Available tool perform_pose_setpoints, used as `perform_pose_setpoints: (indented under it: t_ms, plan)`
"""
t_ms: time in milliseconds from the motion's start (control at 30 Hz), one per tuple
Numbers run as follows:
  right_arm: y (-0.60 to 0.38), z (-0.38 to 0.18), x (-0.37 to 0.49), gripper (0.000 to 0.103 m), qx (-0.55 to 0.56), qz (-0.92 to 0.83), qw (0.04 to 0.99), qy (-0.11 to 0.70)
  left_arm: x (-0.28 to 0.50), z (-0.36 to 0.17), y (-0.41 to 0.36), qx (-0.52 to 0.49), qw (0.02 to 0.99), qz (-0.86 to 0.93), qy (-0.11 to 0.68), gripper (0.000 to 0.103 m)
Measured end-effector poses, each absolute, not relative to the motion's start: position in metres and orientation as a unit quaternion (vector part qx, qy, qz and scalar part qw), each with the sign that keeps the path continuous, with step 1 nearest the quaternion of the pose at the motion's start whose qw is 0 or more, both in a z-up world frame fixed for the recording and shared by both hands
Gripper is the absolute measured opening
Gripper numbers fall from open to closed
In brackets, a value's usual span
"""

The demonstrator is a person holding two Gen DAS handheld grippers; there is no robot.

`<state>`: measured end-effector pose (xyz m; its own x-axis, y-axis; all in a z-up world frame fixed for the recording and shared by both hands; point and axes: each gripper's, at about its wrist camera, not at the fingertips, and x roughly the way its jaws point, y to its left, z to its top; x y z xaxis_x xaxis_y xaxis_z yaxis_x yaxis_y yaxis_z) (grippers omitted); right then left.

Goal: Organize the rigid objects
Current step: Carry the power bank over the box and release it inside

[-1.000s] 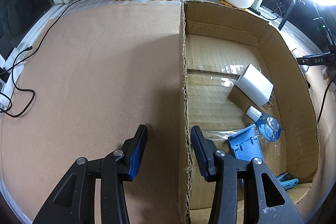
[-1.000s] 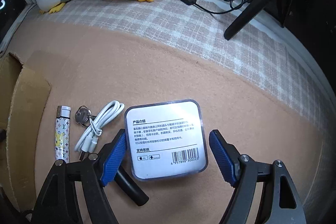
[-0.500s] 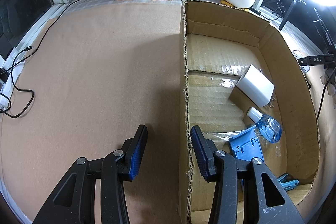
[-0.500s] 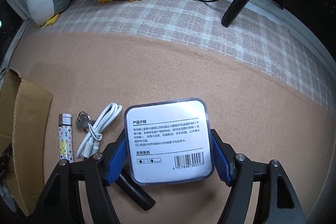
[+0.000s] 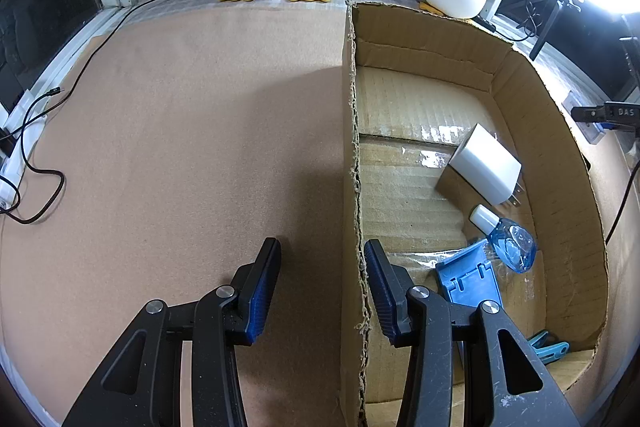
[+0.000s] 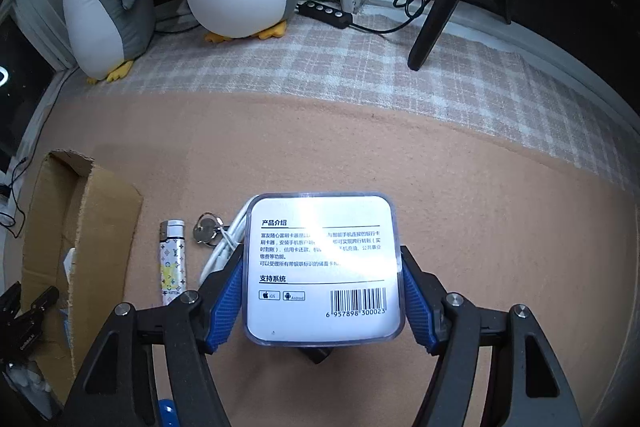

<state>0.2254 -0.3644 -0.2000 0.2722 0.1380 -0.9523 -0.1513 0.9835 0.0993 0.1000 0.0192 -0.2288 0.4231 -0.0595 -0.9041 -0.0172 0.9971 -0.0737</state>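
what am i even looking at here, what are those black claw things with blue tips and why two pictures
Those are two handheld grippers, one in each of a person's hands, each with a camera looking along its fingers. The left gripper is open, straddling the wall of a cardboard box that holds a white charger, a small blue bottle and a blue plastic piece. The right gripper is shut on a square clear case. Beside it on the tan mat lie a patterned lighter, a key and a white cable.
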Motion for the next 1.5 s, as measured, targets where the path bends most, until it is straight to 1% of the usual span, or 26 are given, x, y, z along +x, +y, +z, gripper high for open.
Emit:
perform_pose_setpoints:
  t_ms: [333, 600, 1033, 1500]
  plan:
    - [-0.291, -0.149, 0.207, 0.066, -0.002, 0.163, 0.816, 0.555, 0.099, -0.228, 0.02, -0.036, 0.845, -0.014, 0.534, 0.048]
    - [-0.215, -0.132, 0.197, 0.066, -0.022, 0.234, 0.806, 0.543, 0.098, -0.228, 0.02, -0.037, 0.846, -0.015, 0.531, 0.048]
    - [-0.13, -0.168, 0.196, 0.066, -0.063, 0.258, 0.783, 0.563, 0.098, -0.228, 0.02, -0.039, 0.847, -0.015, 0.53, 0.048]
    - [-0.098, -0.205, 0.213, 0.066, -0.071, 0.243, 0.769, 0.587, 0.098, -0.228, 0.021, -0.042, 0.847, -0.015, 0.529, 0.048]
